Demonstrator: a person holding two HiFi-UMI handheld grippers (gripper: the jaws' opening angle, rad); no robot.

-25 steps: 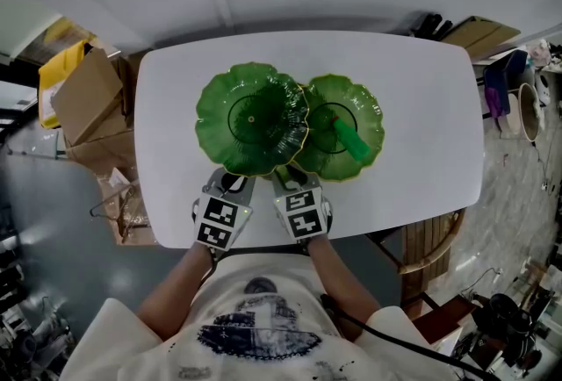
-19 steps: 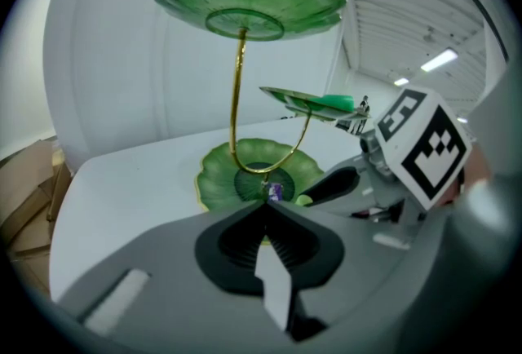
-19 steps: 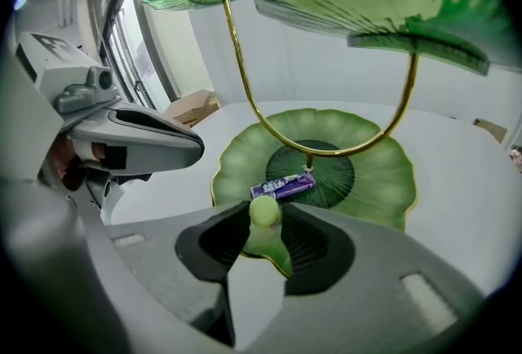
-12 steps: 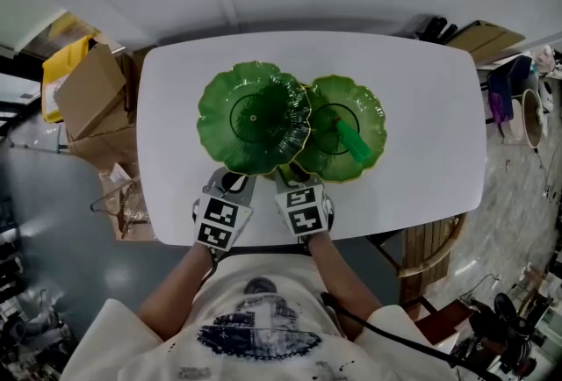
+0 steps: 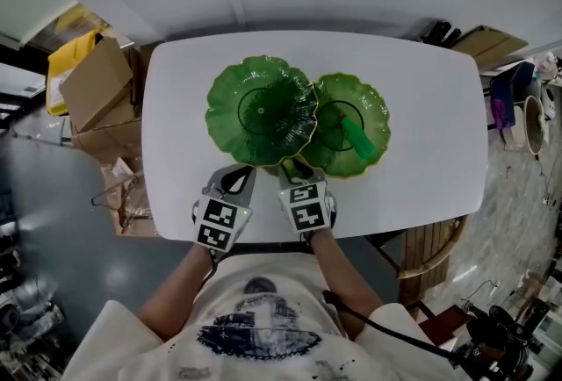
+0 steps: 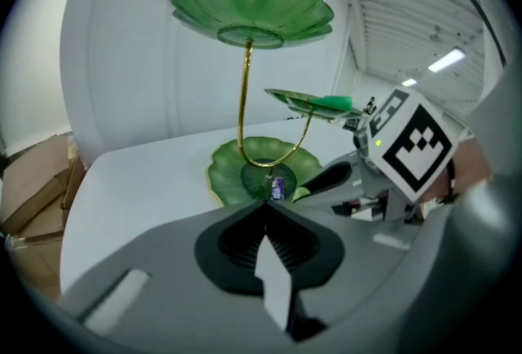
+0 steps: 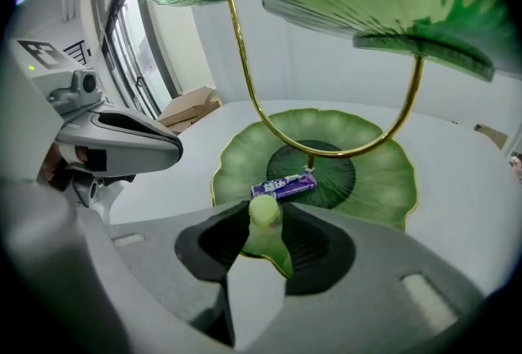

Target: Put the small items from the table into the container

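Note:
A green leaf-shaped tiered stand stands on the white table (image 5: 430,107). Its top tray (image 5: 262,110) and middle tray (image 5: 373,103) show from above, and a green packet (image 5: 357,138) lies on the middle one. The bottom tray (image 7: 375,173) holds a purple wrapped sweet (image 7: 284,185). My right gripper (image 7: 266,205) is shut on a small light green item (image 7: 264,222) just before the bottom tray's near rim. My left gripper (image 6: 265,210) is shut and empty, beside the right one at the table's front edge. Both grippers, left gripper (image 5: 230,186) and right gripper (image 5: 294,173), sit below the stand in the head view.
A thin gold stem (image 7: 243,59) curves up from the bottom tray to the upper trays, which hang over both grippers. Cardboard boxes (image 5: 92,89) stand on the floor left of the table. A wooden chair (image 5: 430,243) is at the table's near right corner.

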